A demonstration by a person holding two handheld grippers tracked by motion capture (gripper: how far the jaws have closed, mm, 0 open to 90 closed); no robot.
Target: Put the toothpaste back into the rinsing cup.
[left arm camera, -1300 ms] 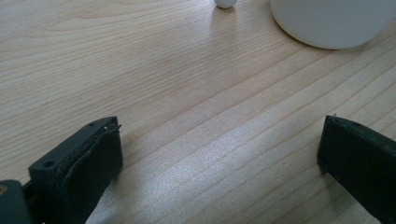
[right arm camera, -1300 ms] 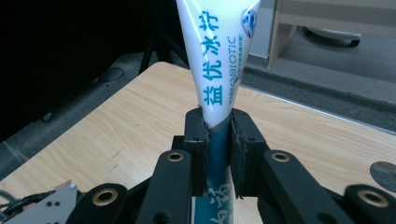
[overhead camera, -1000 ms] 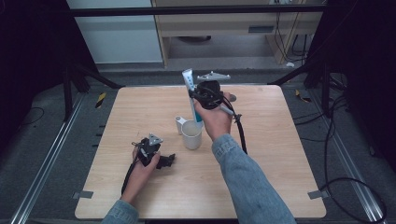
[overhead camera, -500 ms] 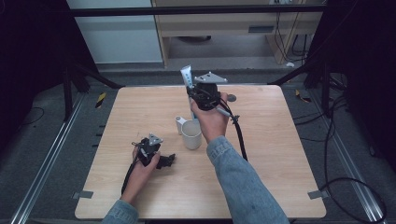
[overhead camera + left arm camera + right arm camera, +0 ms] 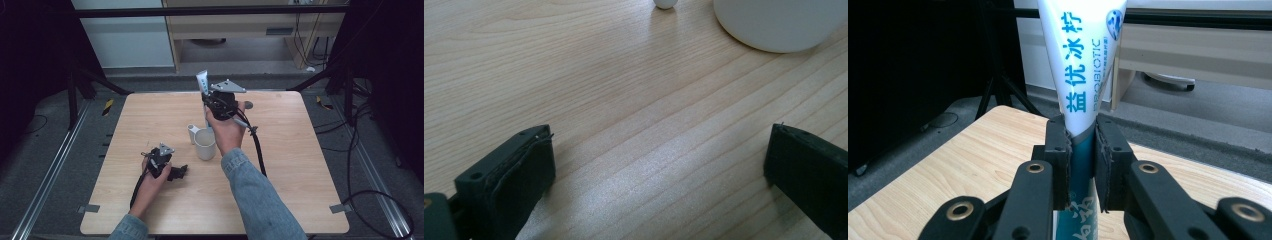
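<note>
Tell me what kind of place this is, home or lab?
Most likely a lab recording bay, not a home: a bare wooden table ringed by black frame struts, loose cables across grey floor, and a person working handheld grippers, the right gripper clamping a toothpaste tube.

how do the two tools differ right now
The right tool is shut on the tube, raised above the table beyond the mug; the left tool is open and holds nothing. The right tool holds the tube upright; the left tool lies low over the table. Both are black, two-jawed and hand-held.
</note>
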